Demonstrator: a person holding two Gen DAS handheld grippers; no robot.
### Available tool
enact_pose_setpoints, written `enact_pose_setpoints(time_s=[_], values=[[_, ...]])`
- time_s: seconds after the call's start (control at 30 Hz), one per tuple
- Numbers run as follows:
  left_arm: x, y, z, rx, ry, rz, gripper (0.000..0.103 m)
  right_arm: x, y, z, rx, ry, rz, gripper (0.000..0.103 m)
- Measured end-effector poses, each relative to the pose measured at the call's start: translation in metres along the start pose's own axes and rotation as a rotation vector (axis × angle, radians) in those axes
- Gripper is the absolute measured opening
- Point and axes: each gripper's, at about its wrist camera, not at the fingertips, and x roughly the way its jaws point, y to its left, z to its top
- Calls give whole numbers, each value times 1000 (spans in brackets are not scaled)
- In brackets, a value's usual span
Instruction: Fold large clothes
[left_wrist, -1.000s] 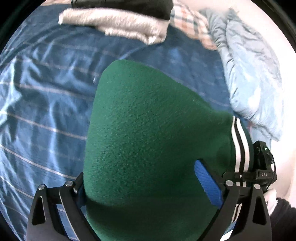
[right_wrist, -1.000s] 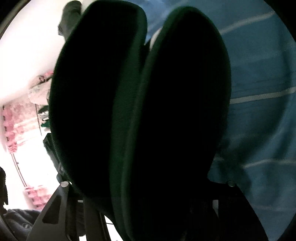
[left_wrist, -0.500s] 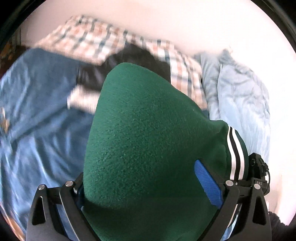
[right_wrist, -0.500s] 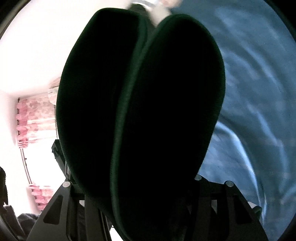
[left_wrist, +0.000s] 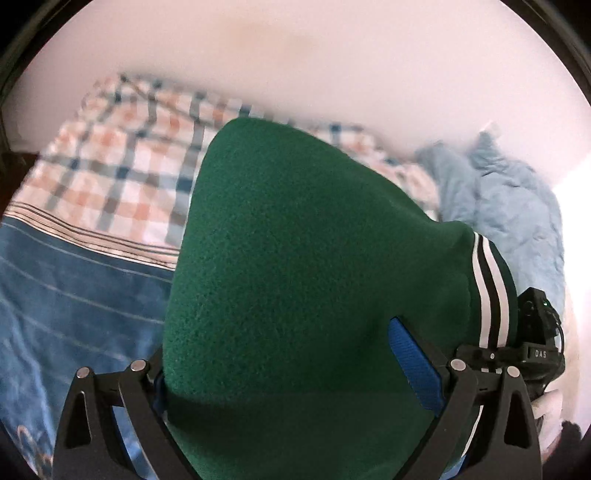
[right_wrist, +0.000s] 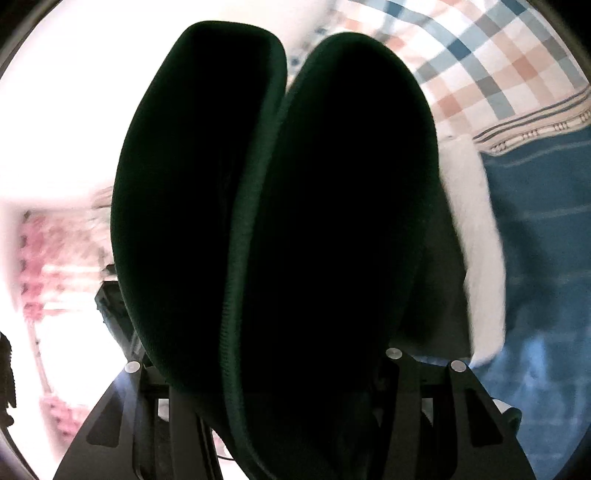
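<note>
Green fleece garment (left_wrist: 295, 280), white-striped cuff (left_wrist: 487, 291), bulges forward between both grippers' fingers (left_wrist: 413, 365), which hold it; long axis hidden.

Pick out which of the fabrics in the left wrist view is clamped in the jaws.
The green fleece garment, with white stripes at its edge. It bulges out from between the left gripper jaws, while the plaid cloth, blue striped sheet and pale blue quilt lie beyond.

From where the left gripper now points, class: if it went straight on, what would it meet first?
Its own load: the green garment bunched between the left gripper's fingers fills the line ahead. Beyond that, probably the checked bedding by the wall, though depth is unclear.
</note>
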Motion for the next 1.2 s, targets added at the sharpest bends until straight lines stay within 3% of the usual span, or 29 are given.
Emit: enact_pose_setpoints(time_s=[0.17, 0.27, 0.3, 0.37, 0.47, 0.6, 0.77, 0.87, 1.0, 1.2], values=[[66, 27, 2, 14, 76, 57, 101, 19, -43, 34, 63, -9, -82, 55], [66, 26, 6, 12, 83, 60, 101, 27, -38, 41, 68, -15, -121, 61], [63, 25, 7, 11, 91, 62, 101, 24, -34, 40, 61, -17, -153, 69], [53, 20, 7, 2, 92, 82, 101, 21, -22, 30, 40, -35, -254, 74], [36, 9, 10, 43, 55, 201, 101, 17, 11, 30, -16, -74, -416, 83], [6, -10, 6, 131, -24, 356, 101, 4, 51, 4, -129, -168, -642, 89], [-44, -28, -19, 142, -89, 387, 102, -9, 99, -70, -283, -305, -980, 92], [-75, -41, -47, 162, -107, 437, 102, -15, 139, -114, -335, -353, -1095, 93], [-127, -53, -91, 165, -123, 441, 102, -33, 187, -179, -352, -401, -1153, 94], [-217, -77, -152, 184, -156, 428, 102, -72, 252, -293, -341, -472, -1144, 94]])
